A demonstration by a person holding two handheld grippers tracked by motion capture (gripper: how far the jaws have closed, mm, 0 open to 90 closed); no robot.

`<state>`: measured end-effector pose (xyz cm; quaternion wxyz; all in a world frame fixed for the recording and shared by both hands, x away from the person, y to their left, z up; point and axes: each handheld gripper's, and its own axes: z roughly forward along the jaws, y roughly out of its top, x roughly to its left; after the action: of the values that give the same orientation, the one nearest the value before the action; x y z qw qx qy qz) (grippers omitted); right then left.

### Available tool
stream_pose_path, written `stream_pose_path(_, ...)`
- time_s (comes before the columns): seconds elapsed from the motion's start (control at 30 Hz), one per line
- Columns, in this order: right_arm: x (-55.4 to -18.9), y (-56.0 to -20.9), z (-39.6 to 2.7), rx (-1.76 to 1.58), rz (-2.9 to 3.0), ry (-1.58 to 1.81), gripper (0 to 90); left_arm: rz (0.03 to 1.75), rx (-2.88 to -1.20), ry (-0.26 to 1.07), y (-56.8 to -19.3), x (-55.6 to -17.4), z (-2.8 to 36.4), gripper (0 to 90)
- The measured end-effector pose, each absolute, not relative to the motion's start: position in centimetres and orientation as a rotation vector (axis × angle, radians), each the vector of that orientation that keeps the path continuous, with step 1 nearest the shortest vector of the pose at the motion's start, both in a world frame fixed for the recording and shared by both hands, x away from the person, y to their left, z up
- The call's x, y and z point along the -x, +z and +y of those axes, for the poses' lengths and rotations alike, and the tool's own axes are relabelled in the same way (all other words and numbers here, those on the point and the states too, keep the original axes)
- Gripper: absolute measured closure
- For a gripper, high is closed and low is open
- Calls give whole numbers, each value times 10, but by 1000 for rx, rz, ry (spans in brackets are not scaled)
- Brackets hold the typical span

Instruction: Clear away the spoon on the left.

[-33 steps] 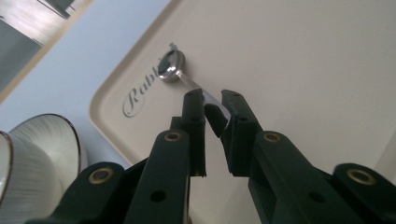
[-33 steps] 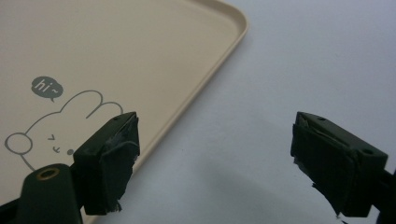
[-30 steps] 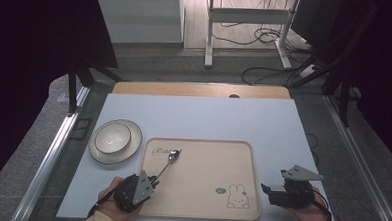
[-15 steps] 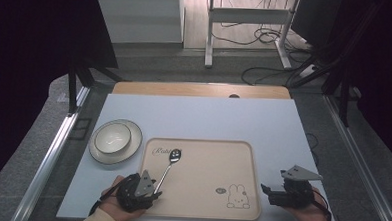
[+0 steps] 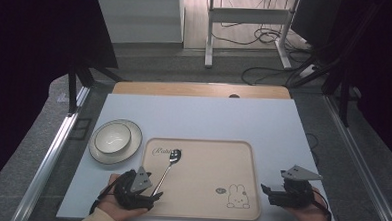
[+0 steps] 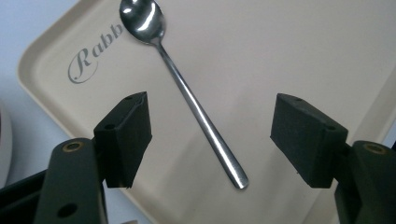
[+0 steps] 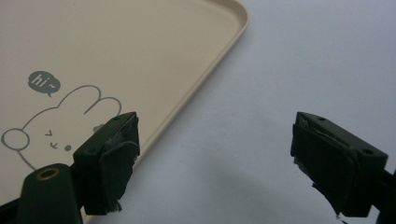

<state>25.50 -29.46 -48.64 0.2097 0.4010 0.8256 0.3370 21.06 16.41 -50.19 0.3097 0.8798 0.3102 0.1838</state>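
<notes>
Opening: left hand-held gripper has just been spreading its jaws, now wide, clear of the spoon
Spoon: flat on the tray, handle between the jaws
Right hand-held gripper: wide, nothing between, over the tabletop at the tray's edge
Bowl: on a plate, left of the tray

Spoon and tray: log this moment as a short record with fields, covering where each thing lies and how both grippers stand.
spoon: slim shiny metal spoon lying flat on the tray, bowl toward the far left corner
tray: beige rectangular plastic tray with a rabbit drawing, on the white table
bowl: white round bowl on a matching plate, left of the tray
left gripper: jaws have just been opening; the spoon's handle lies between them, untouched
right gripper: jaws open over the tray's right edge, holding nothing
</notes>
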Motion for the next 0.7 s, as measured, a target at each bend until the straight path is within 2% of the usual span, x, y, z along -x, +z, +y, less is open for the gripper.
stream_pose_path(0.7,-252,-485,-298,-1117,2284,942,156,911,-2170,641,-489,-211,186,290)
